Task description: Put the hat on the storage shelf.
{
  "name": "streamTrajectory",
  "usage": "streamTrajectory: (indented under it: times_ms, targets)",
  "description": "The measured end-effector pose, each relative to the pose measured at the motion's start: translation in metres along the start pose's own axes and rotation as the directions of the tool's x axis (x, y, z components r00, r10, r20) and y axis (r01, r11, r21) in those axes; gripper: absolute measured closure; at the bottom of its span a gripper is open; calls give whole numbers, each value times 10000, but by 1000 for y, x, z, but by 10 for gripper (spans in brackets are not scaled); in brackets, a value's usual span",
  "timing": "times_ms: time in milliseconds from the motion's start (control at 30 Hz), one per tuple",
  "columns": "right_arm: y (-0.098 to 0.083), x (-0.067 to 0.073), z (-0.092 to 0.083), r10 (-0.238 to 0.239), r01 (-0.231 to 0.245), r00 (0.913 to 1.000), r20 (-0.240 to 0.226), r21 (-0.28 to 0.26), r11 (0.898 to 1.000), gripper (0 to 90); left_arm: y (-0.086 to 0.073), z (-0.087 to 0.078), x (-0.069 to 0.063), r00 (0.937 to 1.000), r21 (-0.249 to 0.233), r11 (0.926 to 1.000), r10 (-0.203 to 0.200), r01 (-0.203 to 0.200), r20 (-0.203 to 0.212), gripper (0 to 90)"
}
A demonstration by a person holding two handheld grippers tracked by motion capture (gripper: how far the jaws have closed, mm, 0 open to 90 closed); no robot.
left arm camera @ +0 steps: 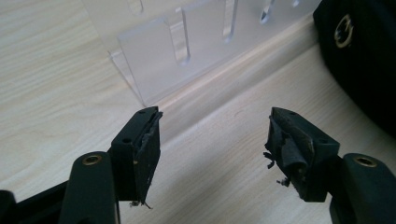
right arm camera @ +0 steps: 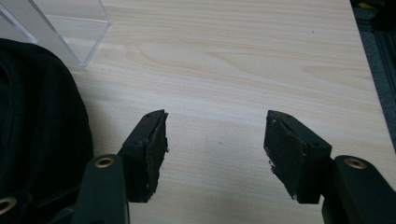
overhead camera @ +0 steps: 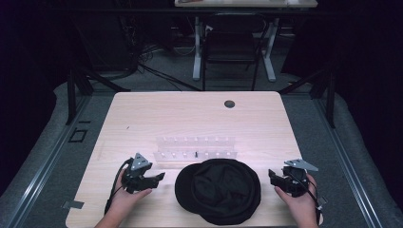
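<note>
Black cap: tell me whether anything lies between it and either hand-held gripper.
Nothing visible does. Bare table separates the black cap from the left hand-held gripper and the right hand-held gripper; the clear rack stands behind it.

A pale wood-grain tabletop (overhead camera: 142,118) is sitting under bright light while the room around it is lying in deep shadow. A small dark round grommet (overhead camera: 229,103) is showing near its far edge. Grey carpet floor (overhead camera: 47,156) is spreading around it, with black cables (overhead camera: 147,66) trailing across. Beyond, a dark chair (overhead camera: 231,50) is standing at a second desk (overhead camera: 247,4) on white legs (overhead camera: 196,47). Black stand legs (overhead camera: 78,83) are angling at both sides
</note>
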State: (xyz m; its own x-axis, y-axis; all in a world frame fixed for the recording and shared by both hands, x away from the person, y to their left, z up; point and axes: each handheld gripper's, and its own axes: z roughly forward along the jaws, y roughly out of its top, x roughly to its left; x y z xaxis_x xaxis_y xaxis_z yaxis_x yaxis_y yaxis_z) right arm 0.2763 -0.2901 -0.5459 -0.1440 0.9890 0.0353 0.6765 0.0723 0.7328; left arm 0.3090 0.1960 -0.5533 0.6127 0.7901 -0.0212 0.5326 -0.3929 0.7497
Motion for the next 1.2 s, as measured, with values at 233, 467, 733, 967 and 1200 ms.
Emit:
streamTrajectory:
  times_ms: [233, 467, 733, 967, 1200]
  targets:
    - [2, 7, -9, -532, 540, 9982, 278, -315, 9980, 413, 3, -5, 8, 9966, -193, 9964, -823, 824, 90, 414]
    - [1, 12, -14, -219, 219, 9997, -61, -5, 9998, 444, 5, -10, 12, 9926, -595, 9918, -1098, 1129, 525, 433]
    - [4, 11, -18, 516, -478, 9961, -713, 539, 9974, 526, 6, -11, 8, 9951, -454, 9946, -923, 938, 345, 496]
    - [12, 13, -33, 1017, -948, 9881, -1156, 638, 9934, 547, 7, -12, 6, 9946, -291, 9941, -1040, 1041, 35, 488]
    - [25, 15, -44, 1345, -1183, 9805, -1434, 1165, 9861, 575, 9, -13, 3, 9951, -103, 9951, -981, 980, -106, 486]
